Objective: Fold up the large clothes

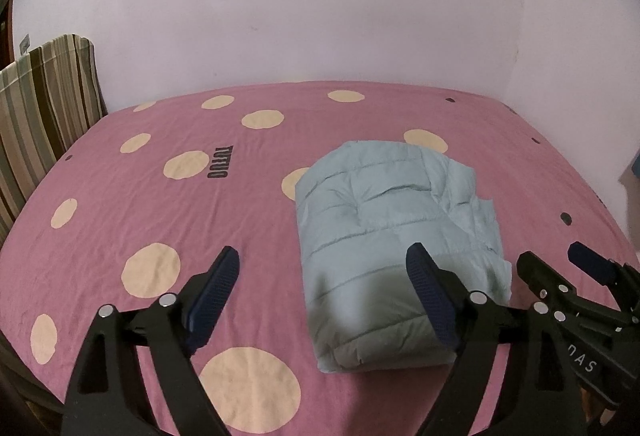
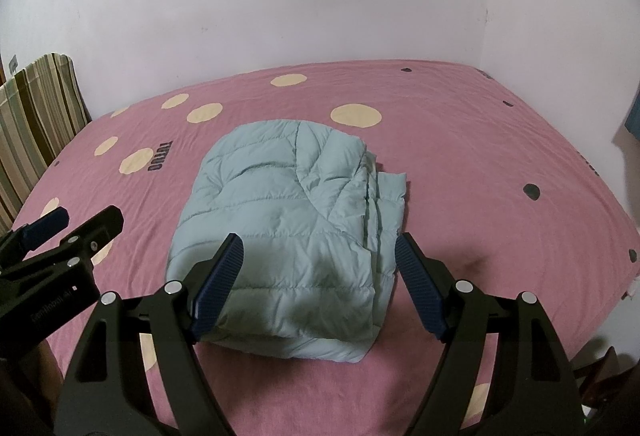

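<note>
Jacket (image 2: 288, 212), pale blue, quilted, lies folded on your pink dotted bedsheet (image 2: 460, 164). Your left gripper (image 1: 324, 284) and right gripper (image 2: 316, 268) gape wide above it, holding nothing.

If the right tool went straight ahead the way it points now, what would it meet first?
Most likely the folded light-blue puffer jacket, lying on the pink sheet directly between the open right tool's fingers. Depth is unclear, so the height above it is uncertain.

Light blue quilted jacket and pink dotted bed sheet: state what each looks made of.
Light blue quilted jacket: probably thin synthetic shell over soft filling, going by puffy stitched channels and a faint sheen. Pink dotted bed sheet: likely matte woven cotton with printed dots and fine wrinkles.
</note>
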A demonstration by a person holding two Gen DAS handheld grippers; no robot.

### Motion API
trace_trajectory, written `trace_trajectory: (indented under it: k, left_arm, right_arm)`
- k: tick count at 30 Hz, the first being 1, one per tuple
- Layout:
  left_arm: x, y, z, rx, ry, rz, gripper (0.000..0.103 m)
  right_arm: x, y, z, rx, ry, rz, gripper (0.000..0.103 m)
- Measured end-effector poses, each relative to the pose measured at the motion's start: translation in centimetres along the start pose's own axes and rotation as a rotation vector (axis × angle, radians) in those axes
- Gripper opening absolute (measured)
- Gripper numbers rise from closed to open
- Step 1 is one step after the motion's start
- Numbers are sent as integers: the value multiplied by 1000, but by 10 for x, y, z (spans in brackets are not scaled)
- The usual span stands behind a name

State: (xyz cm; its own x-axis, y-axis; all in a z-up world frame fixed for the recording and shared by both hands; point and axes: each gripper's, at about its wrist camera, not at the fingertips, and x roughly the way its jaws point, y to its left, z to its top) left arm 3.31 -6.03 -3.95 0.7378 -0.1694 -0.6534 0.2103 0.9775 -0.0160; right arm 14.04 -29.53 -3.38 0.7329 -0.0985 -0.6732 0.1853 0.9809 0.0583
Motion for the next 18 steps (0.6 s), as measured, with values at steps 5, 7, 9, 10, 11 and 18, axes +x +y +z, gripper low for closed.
trace_trajectory:
  k: [5,7,9,10,11,18]
  left_arm:
    - [-1,0,0,1,-17,21,86]
    - [1,0,-1,3,-17,33,86]
    - [2,0,-1,1,-15,36,86]
    - [4,1,-1,2,-15,42,86]
    - [5,0,-1,5,-17,44,86]
    - [19,5,-1,7,7,86,86]
  right_arm:
    - [2,-1,-1,-7,4,2,78]
    - [2,-1,-1,-7,6,3,78]
    - [3,-1,-1,-9,7,5,78]
    - [4,-2,-1,-9,7,5,78]
    - [4,-2,-1,-10,7,5,78]
    - [12,-9,0,-8,9,4,78]
